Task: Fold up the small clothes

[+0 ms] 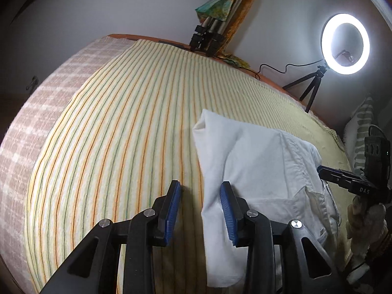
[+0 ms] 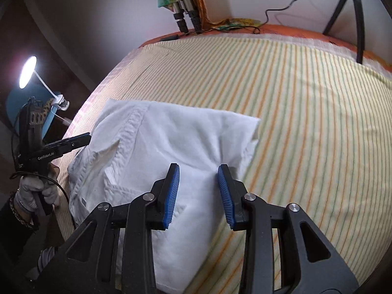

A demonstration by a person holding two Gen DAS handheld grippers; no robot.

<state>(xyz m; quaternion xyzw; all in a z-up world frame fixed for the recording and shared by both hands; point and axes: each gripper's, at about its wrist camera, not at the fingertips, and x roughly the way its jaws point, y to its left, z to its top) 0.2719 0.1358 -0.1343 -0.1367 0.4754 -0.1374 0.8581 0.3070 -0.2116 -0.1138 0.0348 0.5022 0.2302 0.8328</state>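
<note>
A white garment (image 1: 257,169) lies partly folded on a striped bedspread (image 1: 127,132); it also shows in the right wrist view (image 2: 176,142), with a seam and pocket on its left part. My left gripper (image 1: 200,191) is open and empty, just above the garment's left edge. My right gripper (image 2: 198,174) is open and empty, over the garment's near right part. The right gripper appears from the side in the left wrist view (image 1: 321,170), touching the garment's right edge. The left gripper appears in the right wrist view (image 2: 89,138) at the garment's left edge.
A lit ring light on a small tripod (image 1: 345,44) stands at the bed's far right. Tripod legs and a colourful cloth (image 1: 210,34) lean at the far edge. A desk lamp (image 2: 28,72) shines left of the bed. A striped pillow (image 1: 362,127) lies at right.
</note>
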